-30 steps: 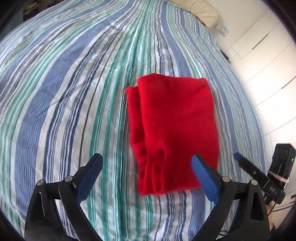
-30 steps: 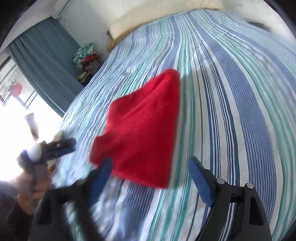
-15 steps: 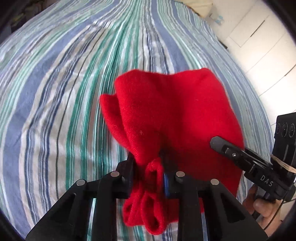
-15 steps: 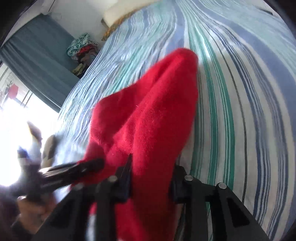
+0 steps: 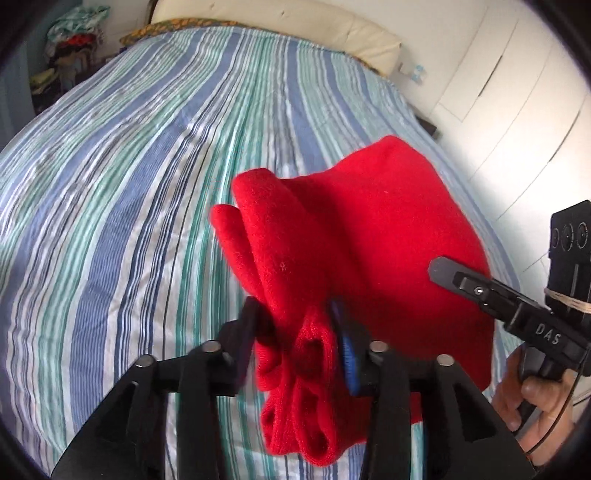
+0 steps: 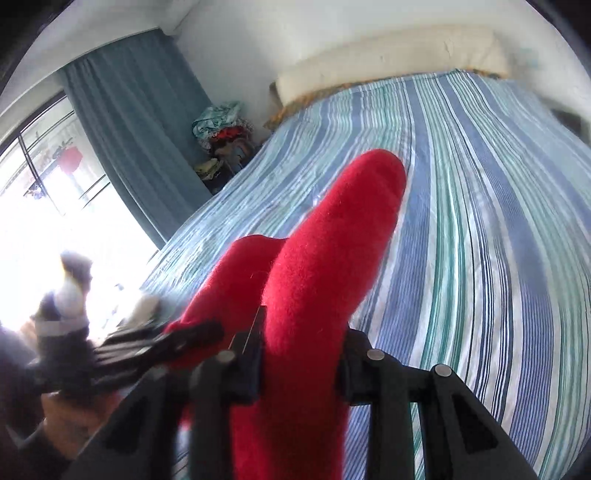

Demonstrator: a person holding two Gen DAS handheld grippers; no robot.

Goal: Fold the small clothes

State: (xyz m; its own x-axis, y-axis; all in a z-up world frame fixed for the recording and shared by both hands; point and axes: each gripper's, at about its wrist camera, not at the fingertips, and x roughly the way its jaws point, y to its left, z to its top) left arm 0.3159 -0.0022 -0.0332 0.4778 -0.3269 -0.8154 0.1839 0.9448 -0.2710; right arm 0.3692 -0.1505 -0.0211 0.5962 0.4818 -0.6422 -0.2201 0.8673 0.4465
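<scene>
The garment [image 5: 369,240] is plain bright red, with no pattern. The bed cover [image 5: 129,184] has long stripes in blue, teal green and white, with thin dark lines between them. The left gripper [image 5: 299,332] is black with 1 blue pad showing. The right gripper [image 6: 303,354] is black. The curtain [image 6: 147,147] is grey-blue. The headboard [image 5: 277,22] is cream. The cupboard doors [image 5: 517,110] are white.

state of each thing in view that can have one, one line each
red garment: folded in layers, lifted at its near edge, bunched where gripped
left gripper: shut on the red garment's bunched edge, jaws have just been opening a little
right gripper: shut on a thick fold of the red garment
striped bedcover: spread over the bed, lightly wrinkled
curtain: drawn to one side of the bright window
</scene>
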